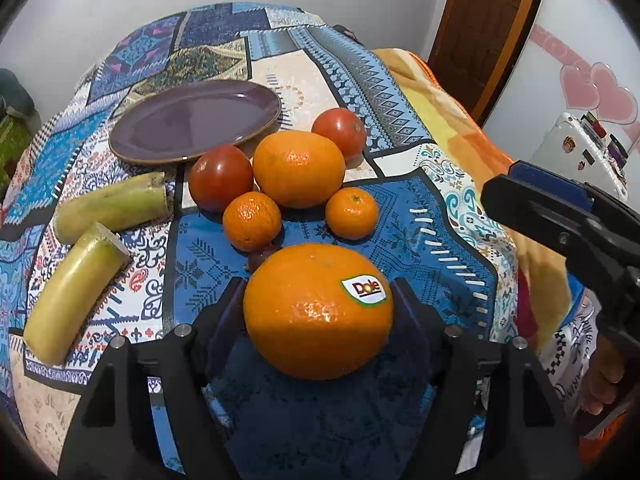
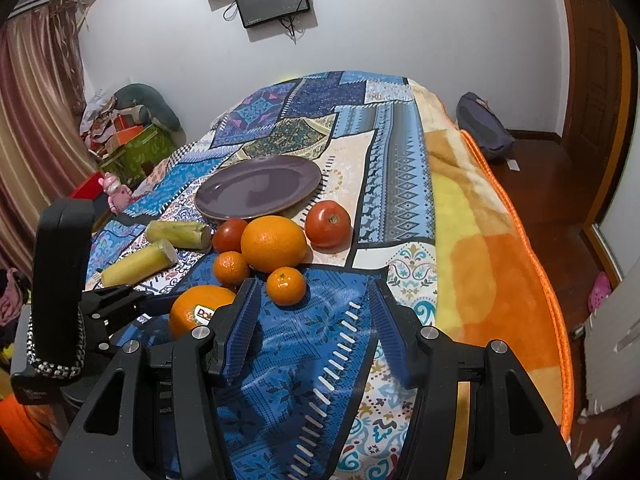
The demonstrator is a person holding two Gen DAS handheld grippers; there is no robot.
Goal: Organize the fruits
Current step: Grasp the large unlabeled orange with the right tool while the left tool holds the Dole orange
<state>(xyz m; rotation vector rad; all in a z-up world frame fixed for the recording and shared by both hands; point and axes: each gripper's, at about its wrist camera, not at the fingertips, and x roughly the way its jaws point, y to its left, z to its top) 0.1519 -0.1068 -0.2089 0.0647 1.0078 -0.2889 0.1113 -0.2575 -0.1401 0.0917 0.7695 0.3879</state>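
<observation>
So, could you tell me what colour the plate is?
Purple, brown-rimmed plate; left wrist view.

Both wrist cams fwd over bed; left close, right farther back; shared plate [image 1: 195, 121] [image 2: 258, 188].

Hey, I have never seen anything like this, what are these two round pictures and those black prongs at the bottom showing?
Each picture comes from a wide-angle camera on a hand-held grabbing tool; a person holds one in each hand. The black prongs are each tool's claw.

The left tool's view shows the left claw around a big orange with a Dole sticker, its fingers at both sides of it. The right tool's view shows the right claw open, with only the patterned cloth between its fingers.

On the cloth lie an empty purple plate, two tomatoes, another big orange, two small mandarins and two pale green stalk pieces.
</observation>
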